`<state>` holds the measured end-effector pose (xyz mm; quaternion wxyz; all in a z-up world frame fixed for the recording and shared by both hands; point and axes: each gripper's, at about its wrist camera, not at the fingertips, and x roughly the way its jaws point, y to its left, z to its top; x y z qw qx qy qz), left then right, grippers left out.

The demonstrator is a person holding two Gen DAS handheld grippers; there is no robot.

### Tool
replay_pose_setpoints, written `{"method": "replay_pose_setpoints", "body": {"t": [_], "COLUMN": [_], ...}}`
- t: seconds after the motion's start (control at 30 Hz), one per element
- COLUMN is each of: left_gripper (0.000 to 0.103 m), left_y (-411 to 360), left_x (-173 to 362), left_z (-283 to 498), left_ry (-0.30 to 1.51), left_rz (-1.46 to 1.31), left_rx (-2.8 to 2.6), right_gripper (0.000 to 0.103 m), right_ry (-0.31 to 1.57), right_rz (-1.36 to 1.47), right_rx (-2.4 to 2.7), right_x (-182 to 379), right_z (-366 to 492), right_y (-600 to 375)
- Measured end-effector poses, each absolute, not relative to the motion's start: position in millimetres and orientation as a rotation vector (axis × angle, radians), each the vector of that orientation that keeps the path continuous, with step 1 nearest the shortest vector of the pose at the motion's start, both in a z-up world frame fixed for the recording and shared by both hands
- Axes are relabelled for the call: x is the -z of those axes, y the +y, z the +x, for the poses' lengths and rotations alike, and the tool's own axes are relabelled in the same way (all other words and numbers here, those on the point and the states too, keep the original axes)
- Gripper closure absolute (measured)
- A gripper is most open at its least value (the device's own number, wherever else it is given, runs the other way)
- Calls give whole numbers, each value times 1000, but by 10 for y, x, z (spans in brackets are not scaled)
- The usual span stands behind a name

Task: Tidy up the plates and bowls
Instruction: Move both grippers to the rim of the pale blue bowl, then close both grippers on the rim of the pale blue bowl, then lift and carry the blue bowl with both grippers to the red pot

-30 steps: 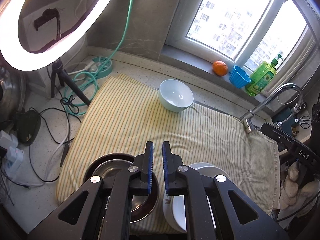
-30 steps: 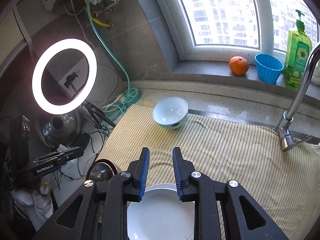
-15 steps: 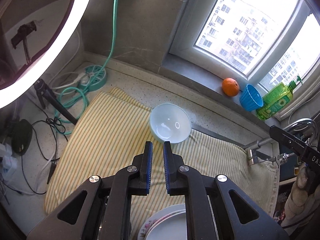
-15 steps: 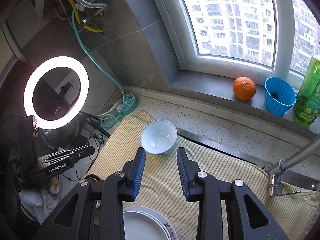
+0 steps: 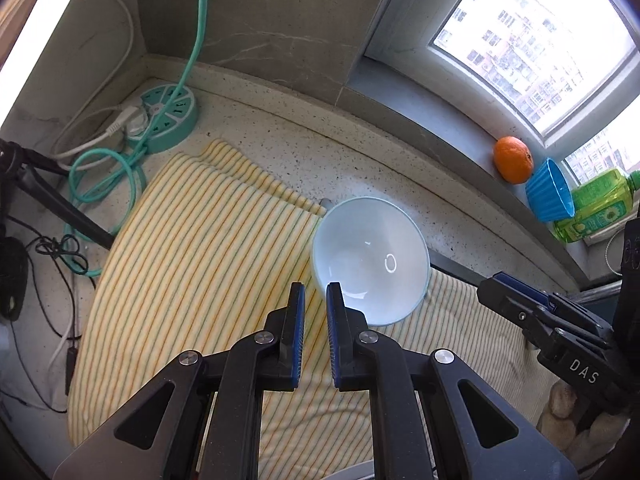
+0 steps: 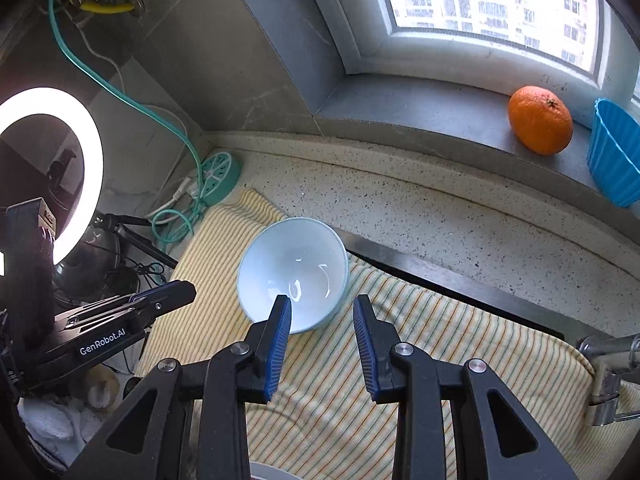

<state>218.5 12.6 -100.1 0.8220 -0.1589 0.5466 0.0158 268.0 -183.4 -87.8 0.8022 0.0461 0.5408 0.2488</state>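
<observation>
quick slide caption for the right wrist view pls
Right gripper, jaws open, approaches a pale blue bowl on a striped towel.

Pale blue bowl (image 6: 294,272) on striped towel (image 6: 420,360), just beyond wide-spread right claw (image 6: 322,320), empty.

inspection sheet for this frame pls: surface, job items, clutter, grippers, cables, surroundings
Surface: striped towel on speckled counter.
Job's things: bowl upright, empty, at towel's far edge; plate rim barely visible at the bottom.
Clutter: orange, blue cup, soap bottle on sill.
Grippers: left gripper nearly closed, empty; right gripper open, near bowl, not gripping.
Cables: teal cord, power strip, black wires.
Surroundings: window, ring light, faucet.
</observation>
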Motion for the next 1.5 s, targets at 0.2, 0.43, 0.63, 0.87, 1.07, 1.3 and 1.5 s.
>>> {"method": "replay_pose_setpoints", "body": {"t": [0.2,0.43,0.63,0.87,1.07,1.3,1.5], "left_gripper": [94,94,94,94,96,97,97], "left_y": [134,116,130,122,109,66,51], "left_x": [1188,1326,1390,1445,1475,1501,1478], "left_z": [2385,2563,2634,2660,2667,2675,2659], "left_ry": [1198,1226,1235,1238,1241,1250,1241], "left_rz": [-338,-336,-330,-314,-295,-292,-289], "left_rx": [-38,-32,-28,-23,-15,1,1], "right_gripper": [75,78,80,86,92,97,97], "right_ry": [1210,1256,1269,1289,1305,1314,1316], "right_rz": [136,181,184,180,171,156,153], "right_rx": [-514,-522,-529,-534,-537,-537,-527], "right_x": [1148,1307,1342,1436,1488,1489,1496], "right_z": [2925,3103,3145,3173,3172,3155,3157], "right_y": [-1864,-1875,-1819,-1744,-1704,-1662,-1652]}}
